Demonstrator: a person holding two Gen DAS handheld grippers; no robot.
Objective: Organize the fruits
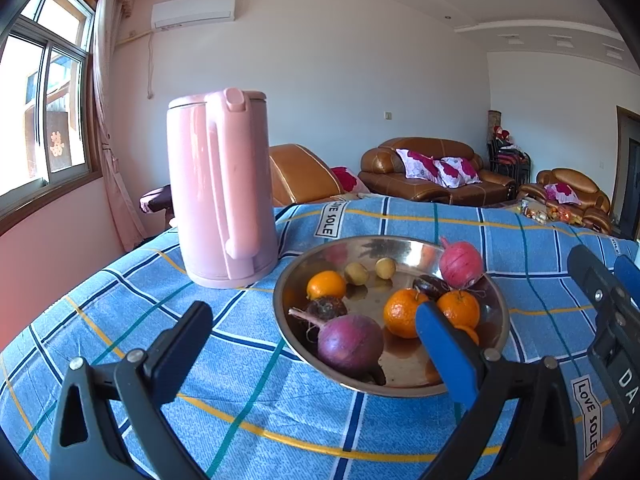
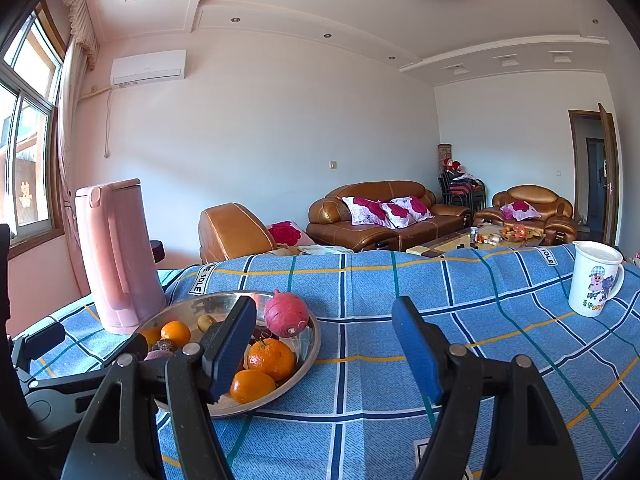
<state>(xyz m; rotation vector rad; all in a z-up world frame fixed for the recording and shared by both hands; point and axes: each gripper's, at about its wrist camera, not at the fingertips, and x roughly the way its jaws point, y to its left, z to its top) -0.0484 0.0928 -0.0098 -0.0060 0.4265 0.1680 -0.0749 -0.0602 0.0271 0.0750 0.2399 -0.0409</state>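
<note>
Both grippers, your left (image 1: pixel 314 330) and right (image 2: pixel 324 336), hover spread and empty over the checked cloth (image 2: pixel 460 320), while every fruit in view, oranges (image 1: pixel 402 312) included, sits gathered in the steel bowl (image 1: pixel 288 280), leaving nothing visibly loose.

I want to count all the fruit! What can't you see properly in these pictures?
- Left wrist view: the left claw's blue finger covers part of an orange tangerine in the round metal bowl.
- Right wrist view: the right claw's dark finger hides the bowl's middle.
- Small dark fruits: kind unclear.
- White cartoon mug: contents not visible.
</note>
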